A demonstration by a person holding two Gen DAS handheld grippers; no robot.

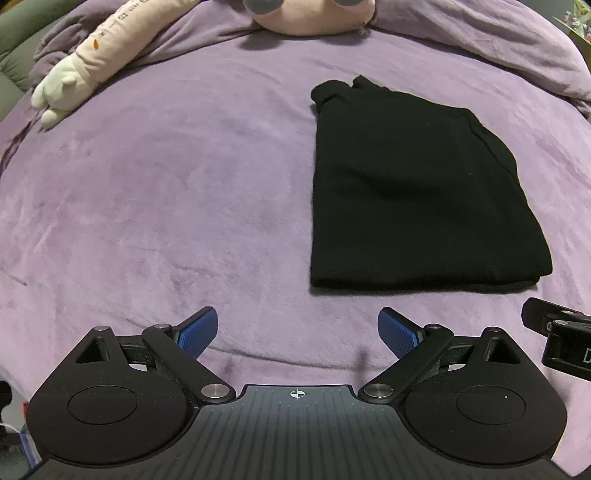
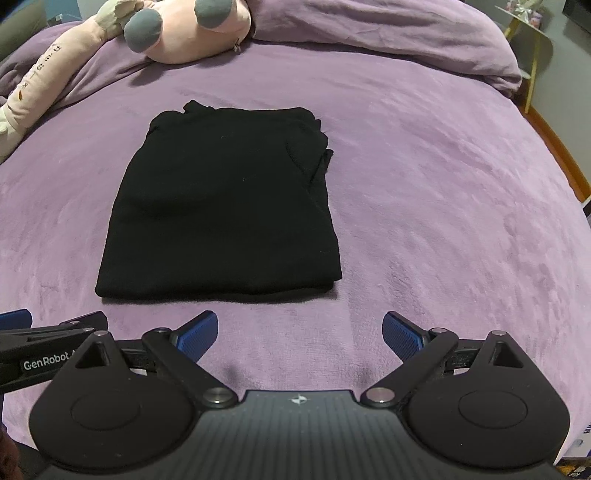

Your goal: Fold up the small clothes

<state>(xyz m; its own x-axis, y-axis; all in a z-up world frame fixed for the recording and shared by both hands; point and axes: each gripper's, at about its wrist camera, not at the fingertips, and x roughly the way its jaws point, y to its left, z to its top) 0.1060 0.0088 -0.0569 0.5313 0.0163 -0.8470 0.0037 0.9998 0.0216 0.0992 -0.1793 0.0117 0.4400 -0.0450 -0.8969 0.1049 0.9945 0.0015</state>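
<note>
In the left wrist view, a pink plush toy (image 1: 110,40) lies at the upper left of the frame, its cream paw pointing toward the left edge. It rests on the purple blanket (image 1: 166,184), which fills most of the frame. My left gripper (image 1: 297,334) sits at the bottom centre with its blue pads (image 1: 197,334) spread wide apart; nothing lies between them, and both hang over bare blanket. The black garment (image 1: 406,192) lies right of centre, folded into a flat, roughly rectangular stack with its near edge just above the level of my fingertips. Its far end, toward the upper centre, shows bunched and rolled fabric. At the right edge, a black part of my other tool enters the frame beside the garment's near right corner; I cannot tell whether it touches the cloth.

In the right wrist view, the plush toy (image 2: 173,33) occupies the upper left, with grey patches on its pink body. The black garment (image 2: 225,203) lies centre-left, flat on the purple blanket (image 2: 443,184), its near edge just above my left-hand fingertip. My right gripper (image 2: 300,334) sits at the bottom centre, its blue pads (image 2: 402,336) spread wide and holding nothing. A crumpled ridge of blanket runs across the upper right.
</note>
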